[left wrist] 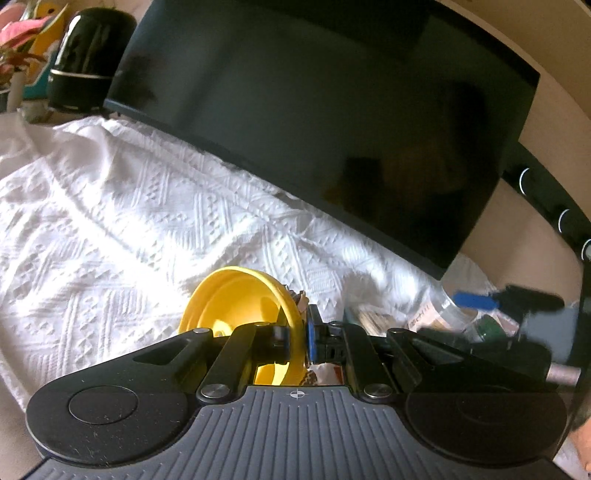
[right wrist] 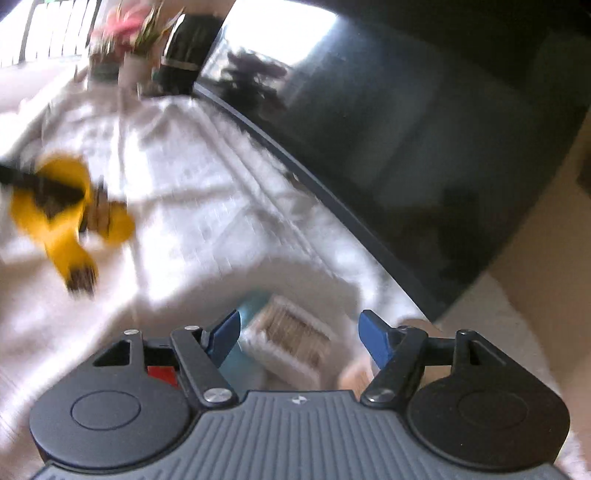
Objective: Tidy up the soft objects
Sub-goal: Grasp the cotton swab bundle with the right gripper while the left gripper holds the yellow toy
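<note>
Yellow toy (left wrist: 240, 295) pinched by left gripper (left wrist: 297, 338), held over white cloth (left wrist: 110, 206). Right gripper (right wrist: 297, 338) spread, holding nothing, above brush (right wrist: 288, 332) on cloth. Dark screen (left wrist: 332, 110) close behind; black speaker (left wrist: 88, 55), plant (right wrist: 129, 33) at far end.

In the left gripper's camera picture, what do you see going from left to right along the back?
Pink flowers → shiny black jar → big dark screen → black bar with round knobs.
</note>
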`<state>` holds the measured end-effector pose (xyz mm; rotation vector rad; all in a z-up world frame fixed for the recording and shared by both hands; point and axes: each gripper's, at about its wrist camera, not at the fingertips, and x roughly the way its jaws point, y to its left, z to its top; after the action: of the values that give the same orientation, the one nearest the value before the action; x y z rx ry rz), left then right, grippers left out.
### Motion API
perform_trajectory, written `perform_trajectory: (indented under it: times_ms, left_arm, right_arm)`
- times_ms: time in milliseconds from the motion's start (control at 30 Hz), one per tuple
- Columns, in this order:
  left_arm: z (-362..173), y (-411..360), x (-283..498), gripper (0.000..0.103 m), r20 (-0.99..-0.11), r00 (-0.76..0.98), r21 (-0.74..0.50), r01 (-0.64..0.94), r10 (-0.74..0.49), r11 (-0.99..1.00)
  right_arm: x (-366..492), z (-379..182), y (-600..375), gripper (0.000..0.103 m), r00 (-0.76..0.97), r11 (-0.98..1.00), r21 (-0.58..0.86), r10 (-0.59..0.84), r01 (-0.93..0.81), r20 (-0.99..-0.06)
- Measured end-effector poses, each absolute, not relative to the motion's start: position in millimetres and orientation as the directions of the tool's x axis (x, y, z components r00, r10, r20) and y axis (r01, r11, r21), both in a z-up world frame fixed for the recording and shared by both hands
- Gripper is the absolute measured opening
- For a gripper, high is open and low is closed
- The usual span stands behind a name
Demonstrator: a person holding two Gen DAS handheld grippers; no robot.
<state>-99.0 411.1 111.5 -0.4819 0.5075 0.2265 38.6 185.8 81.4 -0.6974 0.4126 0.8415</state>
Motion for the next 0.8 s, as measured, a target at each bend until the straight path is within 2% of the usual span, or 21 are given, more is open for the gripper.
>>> perform_trajectory:
  times_ms: [167,200,267,400,633,733,800]
  left_arm:
    - [108.3,407.1,-98.8,0.010,-0.520,0.852,-0.392,-0.301,0.061,0.869]
    - [107.4,406.1,-99.7,0.010,-0.522,0.851,-0.393,-0.301,0.058,0.869]
    - [105.1,404.3,-101.3,0.010,-0.529,0.847,-0.395,-0.305,0.057,0.867]
    - [101.8,399.7,-105.2,0.010,-0.544,0.837,-0.398,-0.318,0.058,0.861]
    - [105.7,388.2,-113.0,0.010,-0.563,0.824,-0.387,-0.321,0.053,0.865]
    - [111.4,380.9,-113.3,0.010,-0.567,0.822,-0.369,-0.314,0.056,0.875]
    - [115.8,375.3,-112.3,0.010,-0.567,0.822,-0.345,-0.302,0.059,0.889]
  right_arm:
    - [28.6,54.6,177.2,0.070,0.652,0.445,-0.478,0.467,-0.757,-0.598]
    - [28.4,50.9,176.4,0.068,0.655,0.438,-0.488,0.458,-0.754,-0.601]
    - [30.0,41.7,179.0,0.057,0.664,0.413,-0.521,0.430,-0.747,-0.611]
    - [43.6,24.5,195.2,0.057,0.642,0.361,-0.531,0.418,-0.767,-0.643]
    - [62.9,5.4,231.7,0.056,0.655,0.303,-0.584,0.423,-0.753,-0.626]
    - [64.6,12.7,233.1,0.028,0.614,0.308,-0.532,0.435,-0.789,-0.659]
    - [57.7,24.3,223.4,0.025,0.619,0.350,-0.511,0.468,-0.785,-0.631]
